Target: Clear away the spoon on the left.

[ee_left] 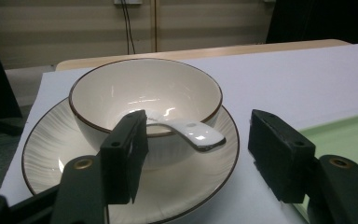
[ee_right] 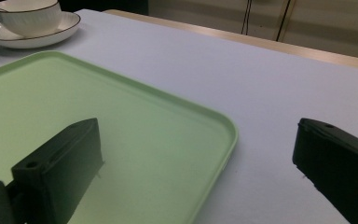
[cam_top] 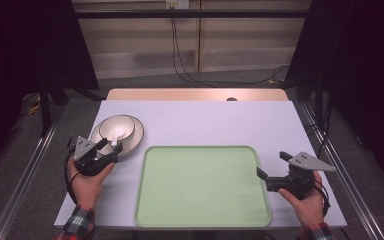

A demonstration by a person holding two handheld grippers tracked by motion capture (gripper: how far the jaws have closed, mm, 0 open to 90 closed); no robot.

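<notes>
A cream bowl with a brown rim sits on a matching plate at the table's left. A white spoon rests in the bowl, its handle sticking out over the rim toward me. My left gripper is open just in front of the plate, its jaws on either side of the spoon handle without touching it. The pale green tray lies empty in the middle. My right gripper is open over the tray's right rim, nothing between its jaws.
The white table top has a wooden strip along its far edge. Dark curtains hang at both sides and cables run on the floor beyond. Metal rails flank the table.
</notes>
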